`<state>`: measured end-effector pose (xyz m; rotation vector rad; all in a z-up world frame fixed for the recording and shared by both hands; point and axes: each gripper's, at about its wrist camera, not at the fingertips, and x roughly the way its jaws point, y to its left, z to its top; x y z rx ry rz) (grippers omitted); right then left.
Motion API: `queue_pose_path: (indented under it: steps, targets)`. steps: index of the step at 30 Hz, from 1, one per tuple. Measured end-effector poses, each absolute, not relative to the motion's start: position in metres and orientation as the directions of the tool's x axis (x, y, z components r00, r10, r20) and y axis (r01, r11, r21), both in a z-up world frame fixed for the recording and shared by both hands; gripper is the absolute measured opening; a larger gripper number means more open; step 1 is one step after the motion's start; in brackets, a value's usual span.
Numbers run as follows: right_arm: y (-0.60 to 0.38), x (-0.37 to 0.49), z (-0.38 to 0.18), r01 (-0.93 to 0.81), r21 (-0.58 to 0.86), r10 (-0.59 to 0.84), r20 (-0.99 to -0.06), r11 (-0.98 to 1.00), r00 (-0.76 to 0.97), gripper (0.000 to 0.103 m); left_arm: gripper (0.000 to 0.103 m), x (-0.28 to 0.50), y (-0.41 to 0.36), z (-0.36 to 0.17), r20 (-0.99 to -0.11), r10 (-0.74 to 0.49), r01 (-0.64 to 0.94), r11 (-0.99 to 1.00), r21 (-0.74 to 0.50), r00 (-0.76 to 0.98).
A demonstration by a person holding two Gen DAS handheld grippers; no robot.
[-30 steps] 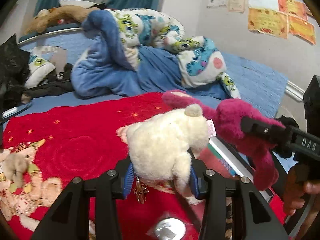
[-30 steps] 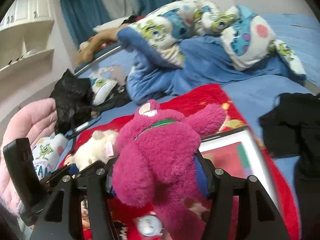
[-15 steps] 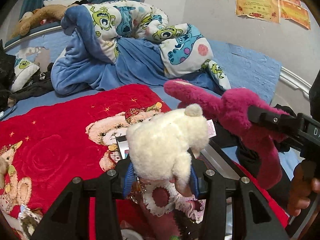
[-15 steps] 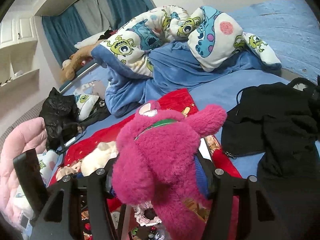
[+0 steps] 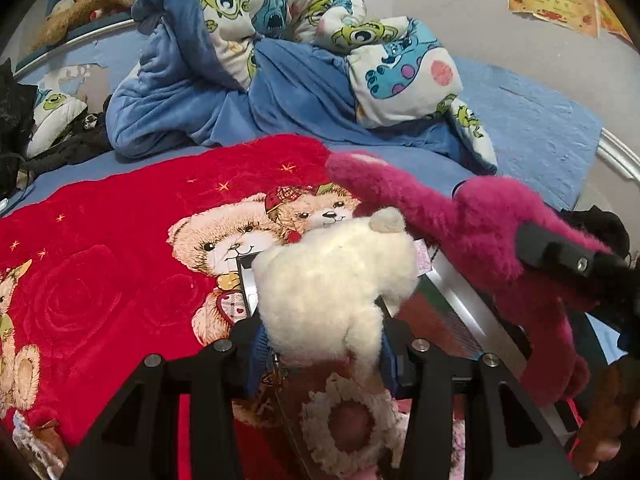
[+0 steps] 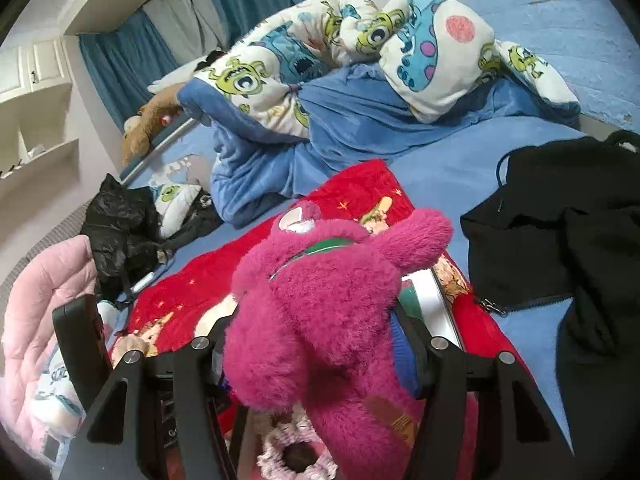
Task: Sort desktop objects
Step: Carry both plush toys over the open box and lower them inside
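A: What is the left gripper point(image 5: 320, 354) doing?

B: It is squeezing a cream plush toy point(image 5: 334, 284). The blue pads press on both sides of the toy, and the toy sticks up above the fingers.

A: And the right gripper point(image 6: 316, 354)?

B: That one is clamped on a pink plush bear point(image 6: 320, 312). The bear fills the gap between the fingers. One fuzzy arm points off to the right.

A: Where are the toys?

B: Both are held up over the red blanket point(image 5: 100, 280) with teddy bears printed on it. The red blanket lies on the bed point(image 6: 448, 176). In the left view the pink bear point(image 5: 480, 236) is just beside the cream toy, on its right.

A: What is under them?

B: A flat thing with a silver frame point(image 5: 468, 296) lies on the red blanket, below the two toys. A woolly ring point(image 5: 352, 428) lies lower down, near the bottom edge of the picture.

A: What else is on the bed?

B: A rumpled quilt with monsters on it point(image 6: 320, 56) is at the far side. Black clothes point(image 6: 560, 240) lie by the right edge of the bed. A black bag point(image 6: 120, 224) and a pink padded jacket point(image 6: 44, 300) are at the left edge.
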<state>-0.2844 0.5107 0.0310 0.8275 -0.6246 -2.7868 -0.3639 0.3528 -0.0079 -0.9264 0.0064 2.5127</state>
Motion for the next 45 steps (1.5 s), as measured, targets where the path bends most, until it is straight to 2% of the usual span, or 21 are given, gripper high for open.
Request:
queue_pose_path:
  steps: [9,13,18,21,36,42,44,45]
  targets:
    - [0.516,-0.307,-0.009,-0.05,0.412,-0.24,-0.62,-0.91,-0.747,0.06,0.047,-0.371,0.375,-0.042,-0.686,0.367,-0.438,-0.896,-0.078,-0.629]
    - [0.52,-0.313,-0.024,-0.072,0.439,-0.267,-0.659,-0.895,-0.703,0.062,0.05,-0.373,0.375,-0.044,-0.694,0.379,-0.45,-0.889,-0.088,-0.612]
    - [0.497,-0.318,-0.03,-0.059,0.27,-0.171,-0.748,-0.961,-0.642,0.064,0.05,-0.368,0.383,-0.049,-0.705,0.336,-0.456,-0.89,-0.021,-0.625]
    - [0.494,-0.317,-0.029,-0.061,0.236,-0.144,-0.754,-0.97,-0.641,0.064,0.05,-0.369,0.381,-0.05,-0.705,0.347,-0.457,-0.889,-0.036,-0.619]
    - [0.496,-0.317,-0.028,-0.064,0.246,-0.149,-0.752,-0.967,-0.642,0.065,0.05,-0.364,0.38,-0.049,-0.692,0.351,-0.455,-0.89,-0.036,-0.63]
    - [0.496,-0.316,-0.027,-0.063,0.25,-0.153,-0.752,-0.966,-0.641,0.074,0.061,-0.358,0.372,-0.044,-0.669,0.344,-0.425,-0.904,-0.046,-0.659]
    - [0.497,-0.316,-0.027,-0.068,0.254,-0.152,-0.752,-0.965,-0.642,0.08,0.068,-0.354,0.378,-0.042,-0.666,0.322,-0.432,-0.902,0.0,-0.673]
    - [0.497,-0.316,-0.026,-0.068,0.26,-0.157,-0.749,-0.963,-0.643,0.083,0.075,-0.351,0.381,-0.04,-0.659,0.305,-0.431,-0.902,0.033,-0.688]
